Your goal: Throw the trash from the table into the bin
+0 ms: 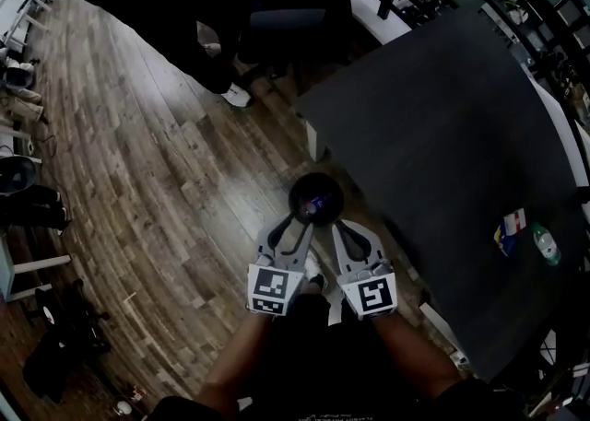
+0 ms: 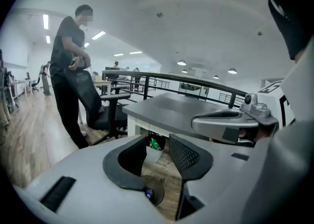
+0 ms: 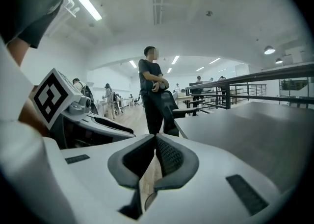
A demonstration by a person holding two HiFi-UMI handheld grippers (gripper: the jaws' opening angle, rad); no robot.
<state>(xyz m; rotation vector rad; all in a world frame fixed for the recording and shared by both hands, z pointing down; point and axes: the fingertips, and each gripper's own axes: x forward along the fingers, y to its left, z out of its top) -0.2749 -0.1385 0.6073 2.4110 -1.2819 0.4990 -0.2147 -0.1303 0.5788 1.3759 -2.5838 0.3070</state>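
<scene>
hovering above the bin (image 1: 316, 198), the left gripper (image 2: 158, 144) is showing half-parted empty fingers (image 2: 184, 154) and the right gripper (image 3: 154, 142) pressed-together empty ones, while a probably light, crinkly packet (image 1: 510, 231) and a green bottle (image 1: 546, 244), likely best pinched across its stiff body, are lying on the worktop (image 1: 442, 134).

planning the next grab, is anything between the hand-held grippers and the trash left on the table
Nothing visible does. The left hand-held gripper and right hand-held gripper hang over the bin; the packet and green bottle lie to their right on the table, with only bare tabletop between.
</scene>
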